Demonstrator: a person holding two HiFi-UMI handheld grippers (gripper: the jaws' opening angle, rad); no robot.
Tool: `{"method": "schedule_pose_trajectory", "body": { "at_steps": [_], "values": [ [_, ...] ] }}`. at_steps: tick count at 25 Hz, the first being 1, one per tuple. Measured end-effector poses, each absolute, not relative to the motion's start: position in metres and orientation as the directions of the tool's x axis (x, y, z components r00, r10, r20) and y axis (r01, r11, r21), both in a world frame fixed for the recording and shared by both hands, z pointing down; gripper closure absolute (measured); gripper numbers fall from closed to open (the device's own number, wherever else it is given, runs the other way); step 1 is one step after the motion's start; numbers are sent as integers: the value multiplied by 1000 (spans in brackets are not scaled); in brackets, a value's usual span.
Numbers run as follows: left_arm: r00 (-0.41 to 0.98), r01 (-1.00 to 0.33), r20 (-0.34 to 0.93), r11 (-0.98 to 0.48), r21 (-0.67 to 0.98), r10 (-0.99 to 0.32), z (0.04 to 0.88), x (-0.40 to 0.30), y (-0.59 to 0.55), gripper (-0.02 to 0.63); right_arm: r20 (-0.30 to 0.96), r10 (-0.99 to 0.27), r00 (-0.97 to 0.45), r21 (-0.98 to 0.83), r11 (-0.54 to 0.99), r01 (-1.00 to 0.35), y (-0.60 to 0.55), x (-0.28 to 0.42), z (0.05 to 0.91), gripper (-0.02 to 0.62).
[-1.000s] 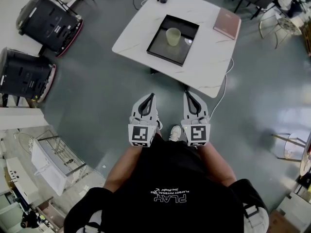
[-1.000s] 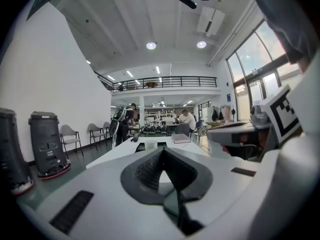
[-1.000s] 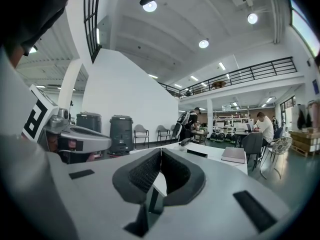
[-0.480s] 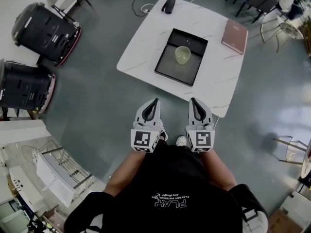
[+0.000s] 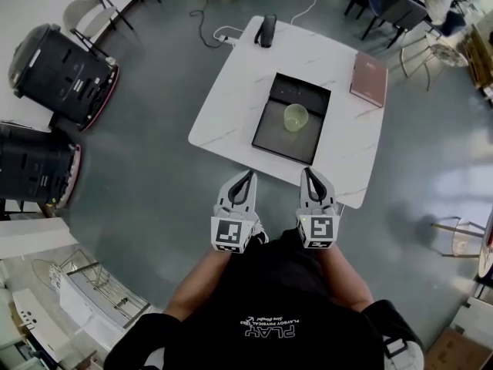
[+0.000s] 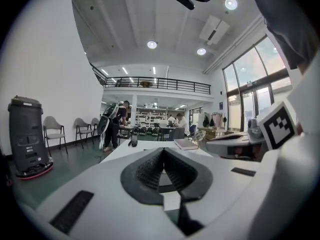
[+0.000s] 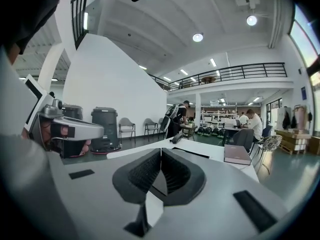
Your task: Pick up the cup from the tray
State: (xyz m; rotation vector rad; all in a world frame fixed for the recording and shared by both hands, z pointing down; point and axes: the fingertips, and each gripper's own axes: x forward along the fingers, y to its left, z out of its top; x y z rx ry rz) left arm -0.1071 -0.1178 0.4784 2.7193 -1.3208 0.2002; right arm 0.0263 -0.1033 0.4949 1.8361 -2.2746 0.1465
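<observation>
**Head view.** In the upper centre of the frame we see a white, marble-patterned square desk (image 5: pixel 231 102). It carries a black rectangular tray (image 5: pixel 269 137). A pale green translucent cup (image 5: pixel 295 117) stands upright inside the tray, near its middle.

A brown hardcover book (image 5: pixel 368 79) lies near the desk's right edge. A black elongated device (image 5: pixel 266 30) lies at the desk's top edge. Two black upright machines (image 5: pixel 58 60) stand on the grey-green floor (image 5: pixel 154 168) at the left of the frame.

The left gripper (image 5: pixel 247 177) and the right gripper (image 5: pixel 309 174) are held side by side at lower centre, each with its marker cube towards the person. Both are well apart from the cup. The right gripper's tips lie at the desk's near edge in the picture, and the left gripper is over the floor.

**Gripper views.** We find the left gripper (image 6: pixel 161 153) narrow, its ribbed pads meeting with nothing between them. The right gripper (image 7: pixel 160 151) is likewise closed and empty. Both face the desk, where the book is visible.
</observation>
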Motion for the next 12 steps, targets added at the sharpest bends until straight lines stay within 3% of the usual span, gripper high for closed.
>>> {"method": "schedule_pose_trajectory", "body": {
  "at_steps": [12],
  "values": [
    [588,-805,191,-591,49,-786,488,-98,-160,598,267,-930,-252,61,277,-959,-150,31,512,585]
  ]
}}
